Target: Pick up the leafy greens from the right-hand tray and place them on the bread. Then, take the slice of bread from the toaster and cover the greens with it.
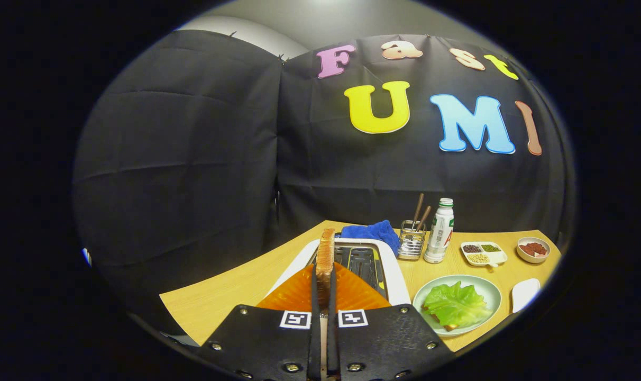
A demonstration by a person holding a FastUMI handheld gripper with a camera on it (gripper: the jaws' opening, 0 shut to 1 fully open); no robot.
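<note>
bread slice (pixel 325 256): lower part hidden between the gripper (pixel 323 288) fingers
bread under greens (pixel 454 304): mostly covered, edge peeking at 7 o'clock
white tray (pixel 525 292): cut off at 4 o'clock
toaster (pixel 392 264): front hidden

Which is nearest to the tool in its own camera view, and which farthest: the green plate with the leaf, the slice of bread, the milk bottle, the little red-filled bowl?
1. Slice of bread: clamped between the fingers of the tool, over the toaster.
2. Green plate: just right of the toaster, leaf on it.
3. Milk bottle: beyond the plate, beside the utensil rack.
4. Red-filled bowl: far right, by the table edge.
</note>
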